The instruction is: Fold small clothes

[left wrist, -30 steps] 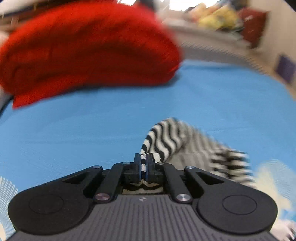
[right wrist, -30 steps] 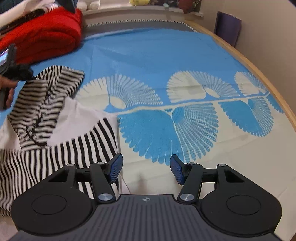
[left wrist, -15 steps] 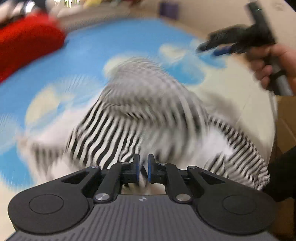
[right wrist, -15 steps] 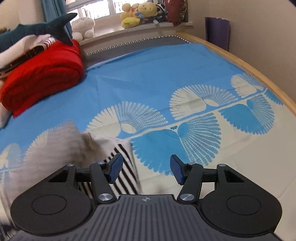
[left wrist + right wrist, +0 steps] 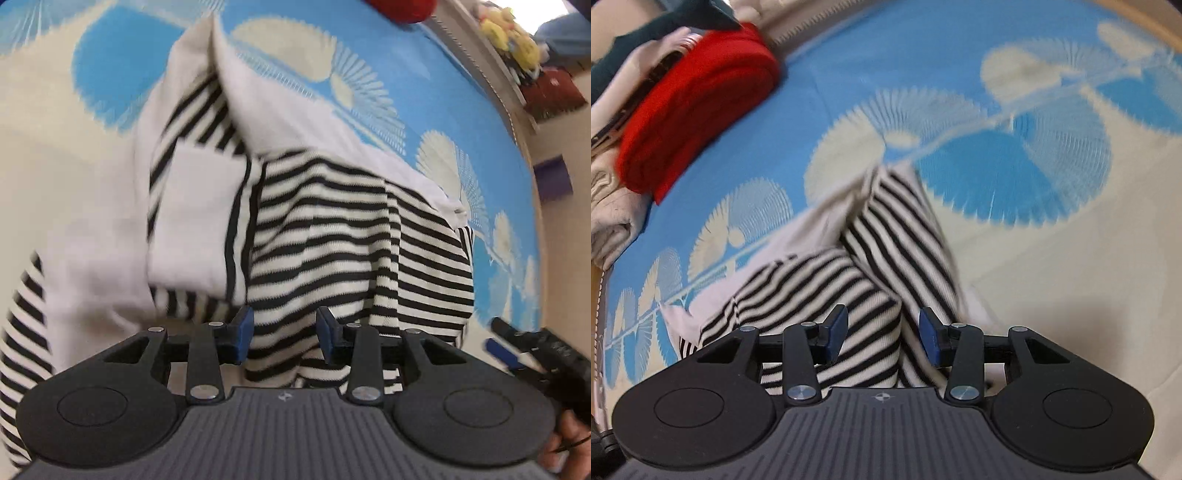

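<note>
The striped top (image 5: pixel 332 236) lies crumpled on the blue sheet (image 5: pixel 424 85); the left gripper (image 5: pixel 284 334) has just been opening, the right gripper (image 5: pixel 882 334) closing, both half-open over stripes, gripping nothing; red blanket (image 5: pixel 698 107) at ten o'clock

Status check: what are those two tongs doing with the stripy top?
Left tongs just opening, stripy top loose between. Right tongs closing over it, not pinching. Red bundle well clear.
</note>
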`<state>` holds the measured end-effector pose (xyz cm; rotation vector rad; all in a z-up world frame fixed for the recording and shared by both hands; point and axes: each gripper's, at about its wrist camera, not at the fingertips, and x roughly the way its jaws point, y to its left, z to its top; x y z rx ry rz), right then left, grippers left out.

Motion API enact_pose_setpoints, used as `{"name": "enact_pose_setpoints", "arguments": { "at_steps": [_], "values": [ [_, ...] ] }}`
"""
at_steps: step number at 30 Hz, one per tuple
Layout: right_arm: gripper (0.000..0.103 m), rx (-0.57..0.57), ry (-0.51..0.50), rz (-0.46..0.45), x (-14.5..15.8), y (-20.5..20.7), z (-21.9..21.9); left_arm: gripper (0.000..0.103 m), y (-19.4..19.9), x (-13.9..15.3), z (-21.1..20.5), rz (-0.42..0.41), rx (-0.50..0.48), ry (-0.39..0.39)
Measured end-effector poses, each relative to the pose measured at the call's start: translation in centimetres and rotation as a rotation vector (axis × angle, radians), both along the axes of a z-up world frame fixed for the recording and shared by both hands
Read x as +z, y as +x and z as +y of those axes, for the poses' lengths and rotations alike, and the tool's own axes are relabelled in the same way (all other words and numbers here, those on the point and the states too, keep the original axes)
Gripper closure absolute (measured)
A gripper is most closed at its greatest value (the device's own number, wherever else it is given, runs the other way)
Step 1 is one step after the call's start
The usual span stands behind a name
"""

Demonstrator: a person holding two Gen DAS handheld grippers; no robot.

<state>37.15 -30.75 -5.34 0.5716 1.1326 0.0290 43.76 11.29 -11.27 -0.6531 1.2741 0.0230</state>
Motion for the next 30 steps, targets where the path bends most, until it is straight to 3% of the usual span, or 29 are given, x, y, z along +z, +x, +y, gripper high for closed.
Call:
{"name": "enact_pose_setpoints", "arguments": {
  "at_steps": [3, 7, 9, 10, 11, 12, 13, 14, 17, 19, 21, 22, 24, 26, 28, 30],
  "values": [
    [0.058, 0.005, -0.019, 0.032, -1.2, 0.6, 0.8, 0.063, -0.4, -1.0, -0.2, 0.03, 0.036, 0.033],
    [0.058, 0.005, -0.045, 0.057, -2.4, 1.4, 1.7, 0.066, -1.3, -1.8, -0.3, 0.066, 0.071, -0.003],
    [0.058, 0.012, -0.056, 0.065, -2.8, 1.7, 2.0, 0.096, -1.2, -1.4, -0.4, 0.049, 0.055, -0.011],
    [0.058, 0.017, -0.06, 0.067, -3.0, 1.9, 2.2, 0.101, -1.1, -0.8, -0.4, 0.031, 0.043, -0.007],
    [0.058, 0.022, -0.06, 0.068, -3.2, 2.0, 2.5, 0.102, -1.0, 0.1, -0.5, -0.004, 0.03, 0.016],
    [0.067, 0.027, -0.057, 0.066, -3.4, 2.1, 2.6, 0.102, -0.9, 1.2, -0.5, -0.05, 0.016, 0.058],
    [0.078, 0.028, -0.051, 0.059, -3.4, 2.1, 2.6, 0.102, -0.8, 2.7, -0.5, -0.12, 0.007, 0.113],
    [0.103, 0.026, -0.033, 0.049, -3.4, 2.1, 2.5, 0.102, -0.8, 4.0, -0.3, -0.187, 0.008, 0.146],
    [0.102, -0.052, 0.131, -0.017, -2.2, 1.4, 1.2, 0.102, -1.2, 7.5, 0.8, -0.377, 0.045, 0.211],
    [0.102, -0.099, 0.258, -0.099, -0.7, 0.6, 0.1, 0.102, -1.4, 8.4, 1.7, -0.414, 0.078, 0.209],
    [0.102, -0.123, 0.312, -0.134, 0.1, -0.1, -0.8, 0.102, -1.6, 7.8, 2.9, -0.367, 0.109, 0.169],
    [0.102, -0.133, 0.326, -0.108, -0.2, -0.3, -1.2, 0.102, -1.4, 6.7, 3.4, -0.289, 0.113, 0.147],
    [0.102, -0.135, 0.297, 0.036, -2.0, -0.2, -1.7, 0.101, -1.2, 4.2, 4.0, -0.122, 0.099, 0.116],
    [0.102, -0.172, 0.213, 0.184, -4.4, -0.4, -2.2, 0.097, -1.5, 1.5, 4.7, 0.009, 0.111, 0.034],
    [0.098, -0.198, 0.127, 0.216, -4.6, -0.4, -2.4, 0.085, -1.4, 1.0, 4.8, 0.034, 0.128, 0.013],
    [0.096, -0.178, 0.105, 0.139, -3.2, 0.1, -2.3, 0.06, -1.4, 2.1, 4.8, -0.015, 0.136, 0.034]
  ]
}}
